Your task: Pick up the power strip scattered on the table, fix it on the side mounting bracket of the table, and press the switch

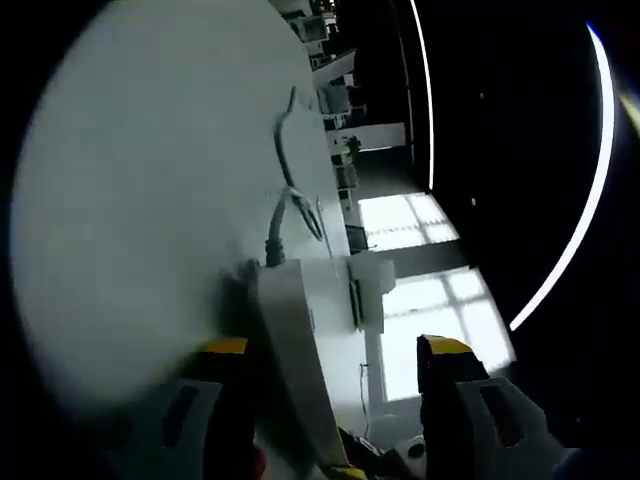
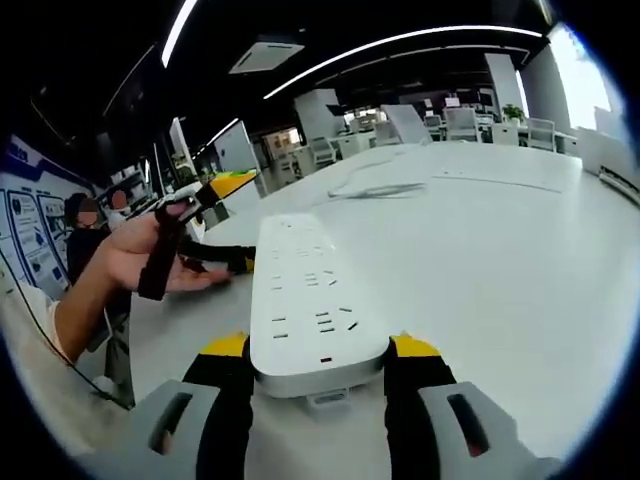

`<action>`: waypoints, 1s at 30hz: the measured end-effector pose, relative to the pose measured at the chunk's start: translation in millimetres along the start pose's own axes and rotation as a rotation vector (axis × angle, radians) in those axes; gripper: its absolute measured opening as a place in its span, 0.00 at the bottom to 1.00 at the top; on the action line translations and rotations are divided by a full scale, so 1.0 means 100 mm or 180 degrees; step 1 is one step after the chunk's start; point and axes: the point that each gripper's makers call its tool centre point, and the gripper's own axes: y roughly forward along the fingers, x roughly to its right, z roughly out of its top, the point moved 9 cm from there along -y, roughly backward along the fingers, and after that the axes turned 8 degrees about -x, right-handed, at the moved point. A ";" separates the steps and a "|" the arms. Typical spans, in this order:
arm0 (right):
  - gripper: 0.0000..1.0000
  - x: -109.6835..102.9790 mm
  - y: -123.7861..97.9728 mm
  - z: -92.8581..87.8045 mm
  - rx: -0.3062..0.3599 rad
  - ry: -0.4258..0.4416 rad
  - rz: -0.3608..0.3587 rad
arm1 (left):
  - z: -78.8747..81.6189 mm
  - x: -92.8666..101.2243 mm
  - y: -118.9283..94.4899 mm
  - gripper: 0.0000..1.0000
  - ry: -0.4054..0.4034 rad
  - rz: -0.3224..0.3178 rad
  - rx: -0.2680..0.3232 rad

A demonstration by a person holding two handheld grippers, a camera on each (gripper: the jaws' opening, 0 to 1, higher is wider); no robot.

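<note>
Between our right gripper's (image 2: pixel 318 372) jaws sits the white power strip (image 2: pixel 305 300), its near end clamped on both sides, its length running ahead over the white bench (image 2: pixel 500 260). A person's hand (image 2: pixel 150 255) holds the left gripper (image 1: pixel 335 365), whose jaws stand wide, the strip's edge between them, its cable (image 1: pixel 285 200) trailing ahead.

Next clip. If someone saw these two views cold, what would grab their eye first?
Most likely the white power strip, large in the middle of the right gripper view and clamped at its near end between the right tool's yellow-tipped jaws above the white table. Next, the person's hand at the left of that view, working the left tool. In the left gripper view the strip appears edge-on, its grey cable snaking away across the table.
</note>
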 end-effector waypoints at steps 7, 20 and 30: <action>0.47 -0.01 0.00 0.01 -0.0026 -0.0031 -0.0018 | 0.01 0.00 0.05 0.67 -0.0052 -0.0017 -0.0001; 0.47 -0.02 0.00 0.01 -0.0026 -0.0029 -0.0019 | 0.01 -0.04 0.07 0.58 -0.0113 0.0048 0.0030; 0.47 0.01 0.00 0.01 0.0000 -0.0018 -0.0021 | 0.01 -0.11 0.08 0.42 -0.0073 0.0172 0.0028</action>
